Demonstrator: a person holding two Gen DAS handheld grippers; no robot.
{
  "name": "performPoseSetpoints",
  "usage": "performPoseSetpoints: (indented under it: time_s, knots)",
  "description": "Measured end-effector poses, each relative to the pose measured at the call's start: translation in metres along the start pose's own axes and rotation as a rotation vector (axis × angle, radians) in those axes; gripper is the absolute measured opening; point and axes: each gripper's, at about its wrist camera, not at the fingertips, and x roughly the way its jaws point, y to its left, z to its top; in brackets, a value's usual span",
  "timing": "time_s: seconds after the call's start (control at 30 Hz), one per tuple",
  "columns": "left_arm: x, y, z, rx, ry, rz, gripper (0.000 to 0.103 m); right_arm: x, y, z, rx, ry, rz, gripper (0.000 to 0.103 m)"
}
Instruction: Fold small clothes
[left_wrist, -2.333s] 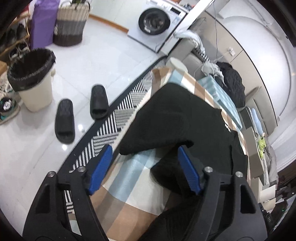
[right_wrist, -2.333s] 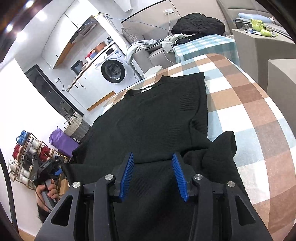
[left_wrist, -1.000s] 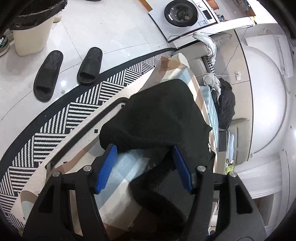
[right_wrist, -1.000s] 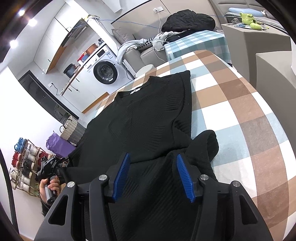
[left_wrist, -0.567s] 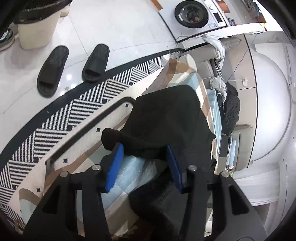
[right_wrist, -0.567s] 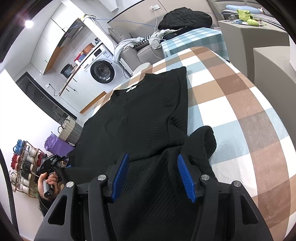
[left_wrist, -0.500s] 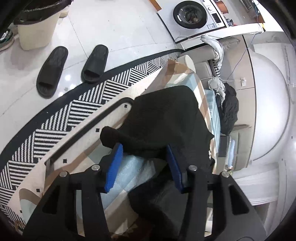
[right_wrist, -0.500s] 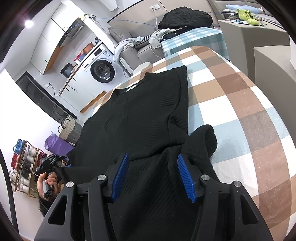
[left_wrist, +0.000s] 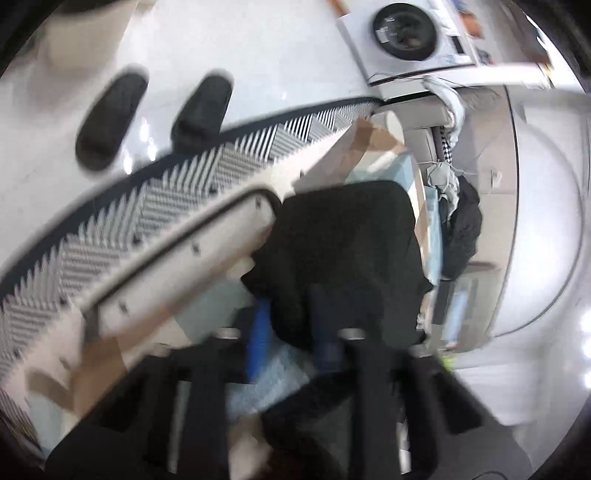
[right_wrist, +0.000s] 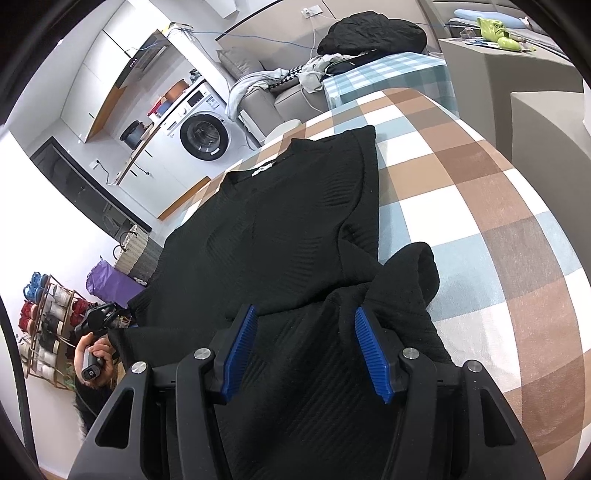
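While left tool (left_wrist: 290, 334) pinches black sweater (right_wrist: 280, 229) edge, right tool (right_wrist: 303, 347) gapes wide above fabric.

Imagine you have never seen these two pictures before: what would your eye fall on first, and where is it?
First, the black sweater spread flat across the checked cloth, filling the middle of the right wrist view. Next, the blue pads of the right gripper, open just above the sweater's folded-over hem. In the blurred left wrist view, the left gripper has black fabric between its narrow-set fingers.
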Motion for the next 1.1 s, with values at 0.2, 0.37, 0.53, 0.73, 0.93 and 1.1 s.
performPoseSetpoints:
  time_s: [0.2, 0.37, 0.53, 0.73, 0.93, 1.1]
  knots:
    - [-0.031, -0.070, -0.014, 0.329, -0.224, 0.104, 0.003, 0.003, -0.002, -0.003, -0.004, 0.010, -0.009, 0.057]
    - [-0.041, -0.172, -0.073, 0.729, -0.341, 0.085, 0.003, 0.003, 0.000, -0.002, -0.012, 0.017, -0.016, 0.057]
    - [-0.002, -0.234, -0.157, 1.081, -0.108, -0.015, 0.004, 0.001, -0.004, -0.004, -0.007, 0.013, -0.012, 0.057]
    - [0.016, -0.213, -0.177, 1.098, -0.014, 0.045, 0.054, -0.005, -0.016, -0.006, 0.007, 0.020, -0.013, 0.057]
    - [-0.007, -0.174, -0.150, 1.025, -0.109, 0.116, 0.057, -0.004, -0.019, -0.003, 0.006, 0.020, -0.016, 0.057]
    - [-0.045, -0.125, -0.147, 0.998, -0.192, 0.107, 0.058, -0.007, -0.012, -0.005, -0.048, 0.022, -0.041, 0.057]
